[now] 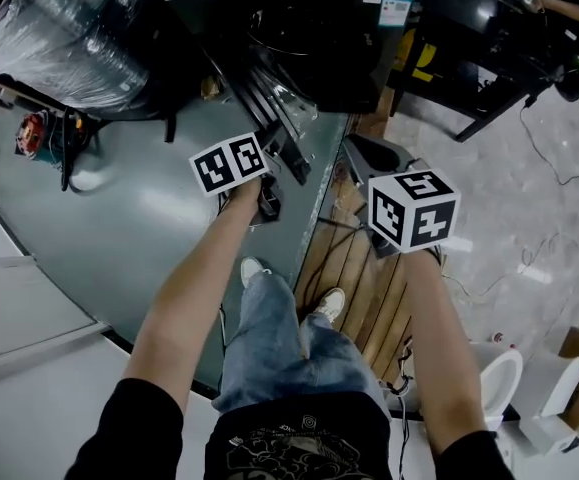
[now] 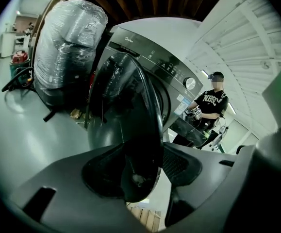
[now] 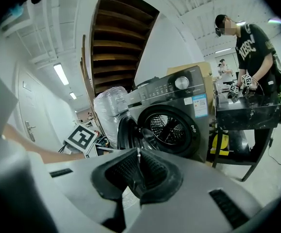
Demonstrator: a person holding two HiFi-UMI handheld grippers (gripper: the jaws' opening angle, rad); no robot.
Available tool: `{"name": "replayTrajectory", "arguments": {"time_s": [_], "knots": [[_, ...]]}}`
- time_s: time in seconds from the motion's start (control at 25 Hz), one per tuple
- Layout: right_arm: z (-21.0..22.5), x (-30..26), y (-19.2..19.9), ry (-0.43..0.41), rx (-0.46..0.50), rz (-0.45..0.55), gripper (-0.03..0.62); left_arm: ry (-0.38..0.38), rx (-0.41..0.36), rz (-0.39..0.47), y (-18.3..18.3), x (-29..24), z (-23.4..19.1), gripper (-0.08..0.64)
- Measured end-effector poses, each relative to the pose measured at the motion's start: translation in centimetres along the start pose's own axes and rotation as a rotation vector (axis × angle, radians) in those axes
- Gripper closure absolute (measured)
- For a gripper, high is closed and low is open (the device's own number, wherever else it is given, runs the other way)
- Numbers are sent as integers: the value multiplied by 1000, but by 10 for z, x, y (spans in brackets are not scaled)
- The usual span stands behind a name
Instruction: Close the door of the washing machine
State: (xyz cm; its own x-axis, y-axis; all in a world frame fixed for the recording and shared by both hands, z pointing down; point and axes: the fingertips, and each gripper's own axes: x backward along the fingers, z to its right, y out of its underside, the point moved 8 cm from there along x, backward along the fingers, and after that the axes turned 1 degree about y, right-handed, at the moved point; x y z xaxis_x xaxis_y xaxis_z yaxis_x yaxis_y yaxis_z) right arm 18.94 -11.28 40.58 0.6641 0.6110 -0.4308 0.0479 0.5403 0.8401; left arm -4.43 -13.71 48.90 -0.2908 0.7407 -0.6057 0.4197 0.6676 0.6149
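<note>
My left jaws point(image 2: 142, 168) are clamped on the lower rim of the door point(image 2: 123, 106), one pad on each face, so the dark round panel stands edge-on between them. I judge this grip is there to let me swing the door in a controlled way instead of shoving it. My right jaws point(image 3: 139, 171) are pressed together on nothing and held off to the side, outside the door's arc (a spare pusher, perhaps, if the latch wants a last nudge).

Underfoot, the edge of a wooden pallet point(image 1: 354, 268) runs beside the grey floor point(image 1: 119, 228), with one shoe on each. That step is the thing to mind if I shift my weight while pushing.

The door hangs wide open at the left side of the drum opening point(image 3: 172, 127), jutting out from the front of the washing machine point(image 3: 186, 98). The sweep between door and opening looks free, and I see nothing draped over the opening's rim.

Behind the door, a plastic-wrapped bundle point(image 1: 64, 33) stands just beside the machine, on the side away from the closing path. Farther right, a black desk point(image 3: 247, 111) and a person in a black shirt point(image 3: 254, 47) are well apart from the swing.
</note>
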Motion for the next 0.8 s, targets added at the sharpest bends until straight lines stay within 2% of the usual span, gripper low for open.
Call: {"name": "replayTrajectory", "arguments": {"time_s": [0.16,0.48,0.64,0.8], "knots": [[15,9,1,27,-4,-8,569,13,26,-1,-2,-19,15,310],[40,3,-13,67,-1,3,569,68,-5,-68,-14,-54,36,267],[49,-7,-21,73,-11,7,569,51,24,-101,-18,-67,46,259],[61,-17,-32,81,-11,12,569,63,80,-90,-23,-85,57,250]]}}
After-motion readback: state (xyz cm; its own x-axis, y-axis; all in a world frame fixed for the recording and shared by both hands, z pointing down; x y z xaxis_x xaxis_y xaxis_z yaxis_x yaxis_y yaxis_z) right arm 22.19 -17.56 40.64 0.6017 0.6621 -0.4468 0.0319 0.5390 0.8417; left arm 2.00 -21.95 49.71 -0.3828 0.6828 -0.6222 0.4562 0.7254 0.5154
